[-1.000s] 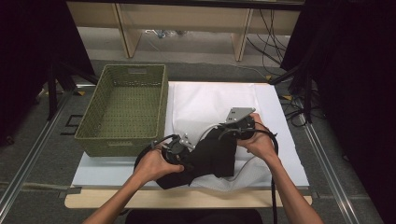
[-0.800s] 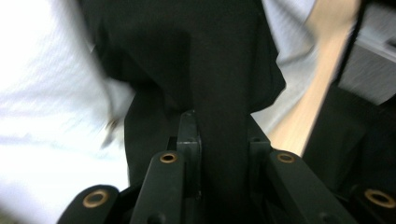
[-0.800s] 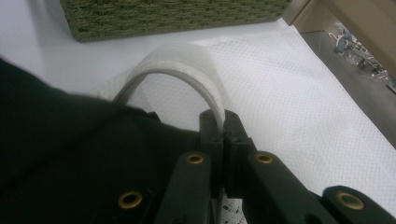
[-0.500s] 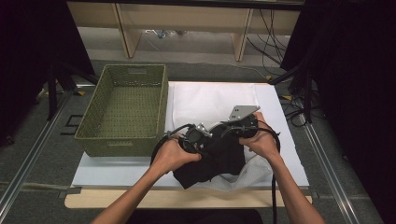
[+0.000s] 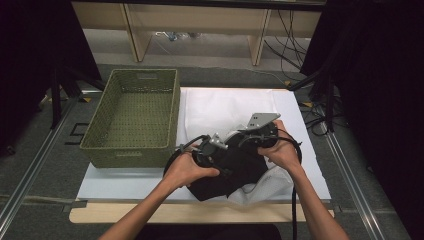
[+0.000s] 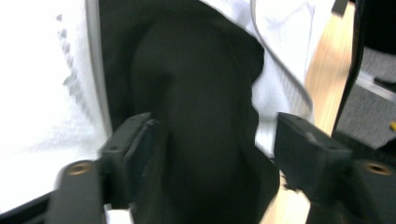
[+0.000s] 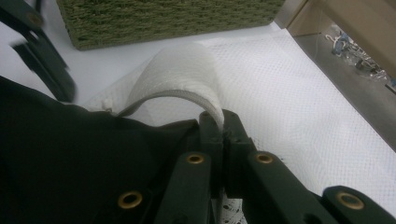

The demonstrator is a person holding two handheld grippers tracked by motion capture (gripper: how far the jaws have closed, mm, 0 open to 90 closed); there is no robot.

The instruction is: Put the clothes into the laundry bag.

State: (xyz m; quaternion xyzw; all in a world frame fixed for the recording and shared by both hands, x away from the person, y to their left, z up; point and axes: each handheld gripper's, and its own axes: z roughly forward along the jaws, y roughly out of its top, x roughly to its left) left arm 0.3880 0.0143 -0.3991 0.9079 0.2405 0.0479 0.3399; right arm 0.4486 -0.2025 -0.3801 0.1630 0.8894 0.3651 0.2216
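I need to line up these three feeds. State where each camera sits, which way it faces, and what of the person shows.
High view: fixed above the person's side, looking forward and down on the table; both forearms, hands, grippers.
Left gripper view: rides the left gripper, looking along open jaws at the black garment.
Right gripper view: rides the right gripper, shut on the white mesh bag, facing the green basket.
Shared: garment and bag.

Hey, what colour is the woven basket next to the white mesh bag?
Olive green; the basket shows best in the high view.
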